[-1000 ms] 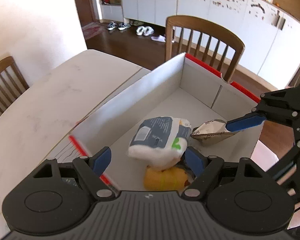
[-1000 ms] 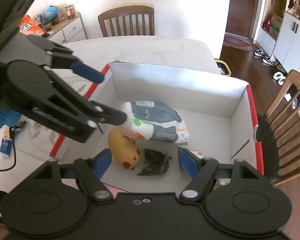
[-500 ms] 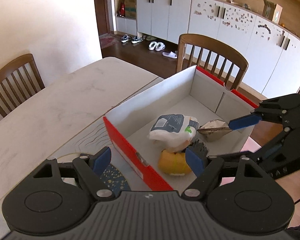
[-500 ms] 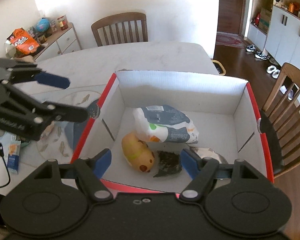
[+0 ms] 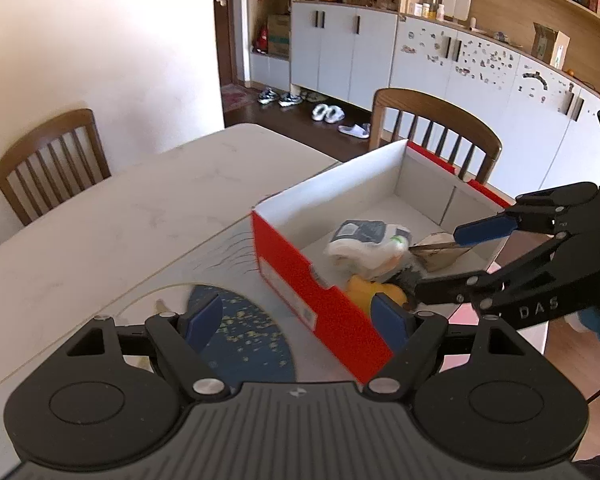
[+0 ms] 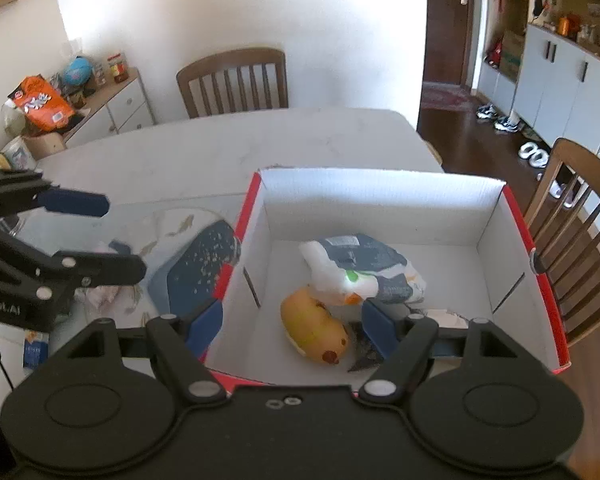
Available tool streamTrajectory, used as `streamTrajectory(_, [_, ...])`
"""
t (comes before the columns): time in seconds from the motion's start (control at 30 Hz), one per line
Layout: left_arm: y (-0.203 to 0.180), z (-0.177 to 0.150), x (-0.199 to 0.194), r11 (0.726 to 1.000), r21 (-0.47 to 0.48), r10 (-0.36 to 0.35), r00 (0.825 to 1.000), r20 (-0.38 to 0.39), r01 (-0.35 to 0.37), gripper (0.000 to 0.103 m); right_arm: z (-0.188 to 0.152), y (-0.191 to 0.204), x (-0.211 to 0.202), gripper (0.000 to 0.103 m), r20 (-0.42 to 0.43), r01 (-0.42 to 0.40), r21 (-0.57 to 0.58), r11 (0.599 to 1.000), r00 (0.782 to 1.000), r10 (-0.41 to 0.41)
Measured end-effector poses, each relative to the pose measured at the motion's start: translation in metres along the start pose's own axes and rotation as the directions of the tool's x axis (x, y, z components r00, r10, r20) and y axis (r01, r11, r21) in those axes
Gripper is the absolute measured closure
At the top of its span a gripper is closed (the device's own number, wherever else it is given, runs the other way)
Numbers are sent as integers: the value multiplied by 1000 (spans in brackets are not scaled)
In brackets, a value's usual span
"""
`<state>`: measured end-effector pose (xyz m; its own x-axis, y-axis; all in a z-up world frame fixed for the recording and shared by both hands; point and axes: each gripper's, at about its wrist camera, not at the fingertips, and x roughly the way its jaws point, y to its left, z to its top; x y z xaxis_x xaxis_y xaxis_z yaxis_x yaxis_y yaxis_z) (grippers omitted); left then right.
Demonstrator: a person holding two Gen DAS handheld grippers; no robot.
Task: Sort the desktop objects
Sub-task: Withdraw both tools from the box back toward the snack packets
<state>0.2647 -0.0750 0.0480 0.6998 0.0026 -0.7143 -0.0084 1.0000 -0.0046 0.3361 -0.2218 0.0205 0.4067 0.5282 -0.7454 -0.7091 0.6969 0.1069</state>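
A red-sided, white-lined cardboard box (image 5: 300, 268) (image 6: 380, 188) stands on the pale table (image 5: 100, 232). Inside lie a white and blue packet (image 5: 364, 240) (image 6: 364, 264), a yellow plush toy (image 5: 374, 292) (image 6: 312, 332), a dark crumpled scrap (image 6: 364, 354) and a tan paper wrapper (image 5: 440, 252). My left gripper (image 5: 296, 320) (image 6: 100, 236) is open and empty, above the table just outside the box's red wall. Over the box's near edge, my right gripper (image 6: 292, 322) (image 5: 456, 260) hangs open, holding nothing.
A blue speckled disc (image 5: 244, 336) (image 6: 200, 268) lies on a clear mat beside the box, near a crumpled tissue (image 6: 104, 292) and a small blue carton (image 6: 34, 354). Wooden chairs (image 5: 48, 160) (image 6: 236, 80) (image 6: 580, 216) ring the table. A sideboard (image 6: 112, 108) carries an orange bag.
My left gripper has drawn back out of the box and now hangs over the mat beside it. My right gripper has backed off and risen a little. The box's contents have stayed put.
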Motion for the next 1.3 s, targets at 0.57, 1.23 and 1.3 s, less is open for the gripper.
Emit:
streamTrajectory(0.57, [34, -50, -45, 999, -41, 37, 999, 40, -35, 22, -6, 67, -1, 26, 41, -9, -30, 999, 999, 10])
streamTrajectory(1.23, [84, -117, -81, 985, -152, 86, 996, 37, -80, 22, -16, 155, 7, 24, 51, -60, -78, 995, 997, 65])
streamTrajectory(1.3, [89, -124, -83, 984, -159, 88, 995, 36, -81, 22, -18, 165, 9, 22, 49, -78, -96, 992, 995, 83])
